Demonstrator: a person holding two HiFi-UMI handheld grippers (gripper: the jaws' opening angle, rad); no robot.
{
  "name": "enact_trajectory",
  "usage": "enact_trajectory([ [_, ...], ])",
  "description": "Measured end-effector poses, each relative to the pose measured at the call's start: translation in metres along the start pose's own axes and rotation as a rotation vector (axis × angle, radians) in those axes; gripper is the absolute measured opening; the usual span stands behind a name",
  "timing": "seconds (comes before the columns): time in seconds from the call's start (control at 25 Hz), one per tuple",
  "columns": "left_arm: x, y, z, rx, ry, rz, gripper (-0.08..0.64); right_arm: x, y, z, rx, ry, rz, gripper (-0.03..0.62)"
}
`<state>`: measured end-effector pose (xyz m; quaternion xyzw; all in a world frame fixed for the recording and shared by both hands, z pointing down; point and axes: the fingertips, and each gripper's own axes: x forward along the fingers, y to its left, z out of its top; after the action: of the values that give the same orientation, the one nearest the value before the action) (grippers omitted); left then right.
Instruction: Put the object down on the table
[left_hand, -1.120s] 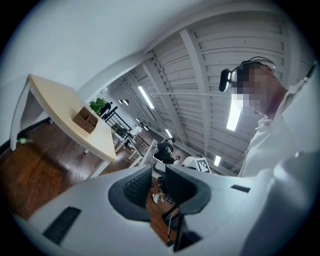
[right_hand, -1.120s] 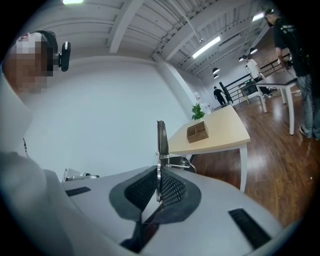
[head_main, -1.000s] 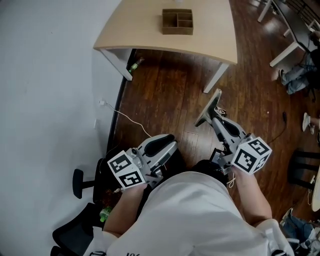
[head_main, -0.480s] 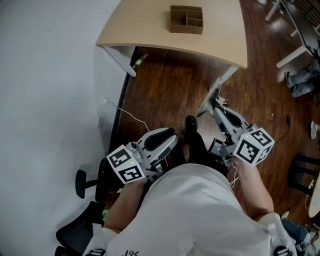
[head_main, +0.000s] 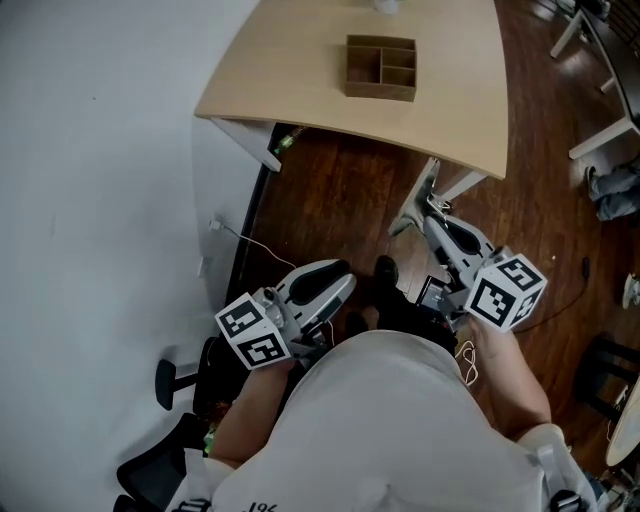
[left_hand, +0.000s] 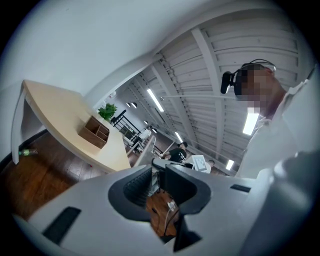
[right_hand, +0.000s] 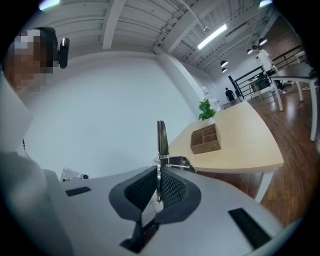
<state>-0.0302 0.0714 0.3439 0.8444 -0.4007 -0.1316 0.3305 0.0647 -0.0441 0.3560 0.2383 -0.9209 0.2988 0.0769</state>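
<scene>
Head view, steeply down: a pale wooden surface (head_main: 300, 70) across the top, bearing a small wooden box (head_main: 380, 68) split into compartments. Below it, dark plank floor (head_main: 340, 200), with a green bottle (head_main: 288, 140) lying by one white leg of the surface and a white cable (head_main: 250, 238) trailing out from the wall. At the bottom, a white shirt (head_main: 380, 430), and at the lower left a black chair (head_main: 150, 465).

On the right, clenched on a flat metal tool (head_main: 420, 195): the right hand-held gripper (head_main: 432, 218), aimed toward the surface. Tool up in the air above the floor, just short of the surface's near edge and well apart from the box. In the right gripper view, seen edge-on and standing upright, squeezed from both sides between the ribbed pads (right_hand: 172, 190), with a curved metal piece jutting from its side. Beyond it, the surface, the box and a green plant (right_hand: 206, 109) further back.

On the left, released and empty: the left hand-held gripper (head_main: 345, 280), held close in front of the body above the floor. In the left gripper view, jaws apart, only floor and loose cables showing through the gap. Off to the left there, the surface with the box on it, and the bottle on the floor underneath.
</scene>
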Motion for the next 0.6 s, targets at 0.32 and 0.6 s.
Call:
enact_trajectory([
  [0.32,0.084,0.026,0.04,-0.002,0.011,0.03,0.081,0.028,-0.074,0.054,0.018,0.025,0.032,0.005],
  [0.6,0.112,0.039,0.049,-0.002,0.016,0.055,0.083,0.037,-0.102,0.064,0.047,0.029,0.048,0.005],
])
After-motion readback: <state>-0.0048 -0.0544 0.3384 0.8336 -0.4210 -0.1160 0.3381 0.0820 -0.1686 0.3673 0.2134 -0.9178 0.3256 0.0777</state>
